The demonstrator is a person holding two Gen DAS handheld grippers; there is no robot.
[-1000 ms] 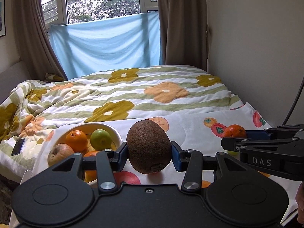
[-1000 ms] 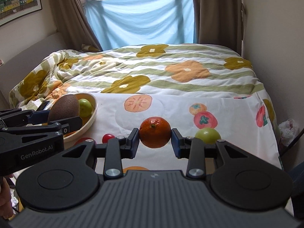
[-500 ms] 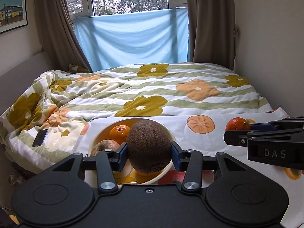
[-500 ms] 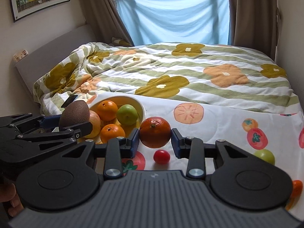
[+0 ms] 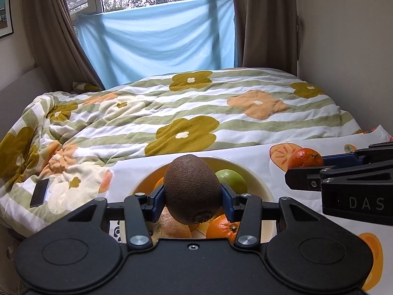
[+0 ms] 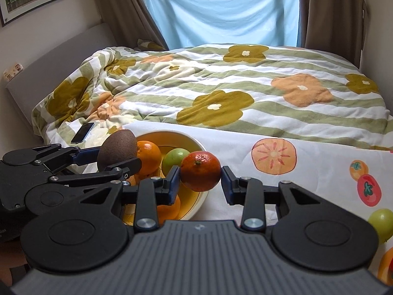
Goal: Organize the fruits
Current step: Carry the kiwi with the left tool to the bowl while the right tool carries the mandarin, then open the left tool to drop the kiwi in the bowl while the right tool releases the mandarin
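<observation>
Kiwi (image 5: 192, 189) sits clamped in your left hand-held gripper (image 5: 192, 202), directly above the bowl (image 5: 258, 180). Your right hand-held gripper (image 6: 199, 180) grips a tangerine (image 6: 201, 170) over the bowl's near rim. Next: lower and release each gently.

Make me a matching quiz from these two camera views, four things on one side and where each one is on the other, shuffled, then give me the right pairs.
Things:
1. kiwi
2. tangerine
3. phone
4. green apple

Places:
A. lying on the flowered quilt
B. inside the bowl
C. between the left gripper fingers
D. between the right gripper fingers

Pairs: 1-C, 2-D, 3-A, 4-B
</observation>
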